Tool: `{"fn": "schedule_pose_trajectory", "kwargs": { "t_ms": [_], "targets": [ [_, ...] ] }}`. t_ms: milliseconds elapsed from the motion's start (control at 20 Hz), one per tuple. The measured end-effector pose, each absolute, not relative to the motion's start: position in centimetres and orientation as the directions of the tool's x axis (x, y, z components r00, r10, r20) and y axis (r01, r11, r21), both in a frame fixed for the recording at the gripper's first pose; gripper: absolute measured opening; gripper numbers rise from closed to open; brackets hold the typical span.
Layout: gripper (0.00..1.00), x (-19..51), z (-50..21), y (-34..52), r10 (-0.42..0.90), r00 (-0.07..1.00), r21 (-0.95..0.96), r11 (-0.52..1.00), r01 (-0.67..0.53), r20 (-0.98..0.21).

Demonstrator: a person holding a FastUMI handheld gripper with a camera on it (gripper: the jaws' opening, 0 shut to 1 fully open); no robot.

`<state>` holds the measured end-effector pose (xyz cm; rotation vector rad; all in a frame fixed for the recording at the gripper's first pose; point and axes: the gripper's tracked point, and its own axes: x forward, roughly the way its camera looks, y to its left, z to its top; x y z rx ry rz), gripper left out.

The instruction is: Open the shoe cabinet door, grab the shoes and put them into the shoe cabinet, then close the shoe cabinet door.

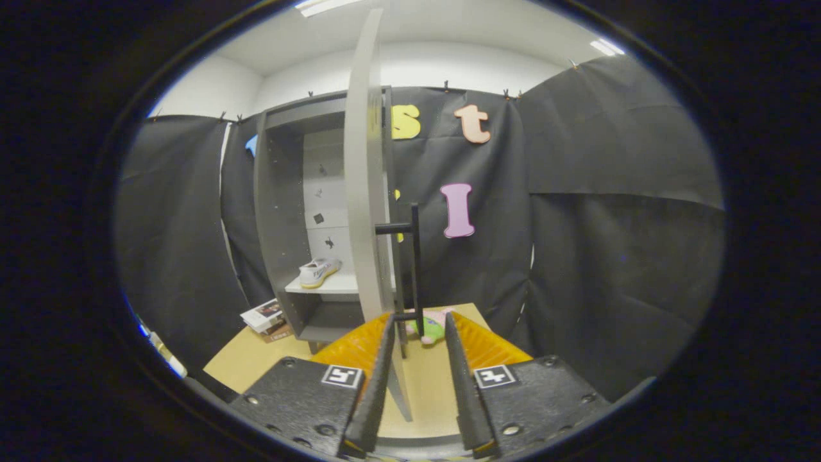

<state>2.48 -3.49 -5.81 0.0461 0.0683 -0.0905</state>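
A tall grey shoe cabinet stands beyond the fingers, to the left. Its door is swung open, edge-on toward me. A dark bar handle sticks out from the door's right side, its lower end just above and between the fingertips. A white shoe with a yellowish sole rests on the white shelf inside the cabinet. My gripper is open, its fingers standing on either side of the door's lower edge and handle without pressing on them.
The cabinet stands on a light wooden table. A small pink and green toy lies just ahead of the fingertips. A stack of books or boxes lies by the cabinet's left foot. Black cloth walls close the booth.
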Motion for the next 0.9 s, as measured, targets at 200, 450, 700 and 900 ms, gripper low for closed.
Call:
{"fn": "schedule_pose_trajectory", "kwargs": {
  "t_ms": [200,450,700,900],
  "targets": [
    [0.87,-2.5,-5.3,-1.2,-0.151,0.988,-0.006,0.988,0.151,-0.018],
    [0.92,-2.3,-6.0,7.0,-0.054,0.998,0.031,0.998,0.056,-0.044],
    [0.92,1.4,-7.5,13.1,0.042,0.996,0.040,0.998,-0.039,-0.079],
    [0.92,5.3,-15.1,17.2,0.101,0.977,0.035,0.995,-0.096,-0.189]
  ]
}}
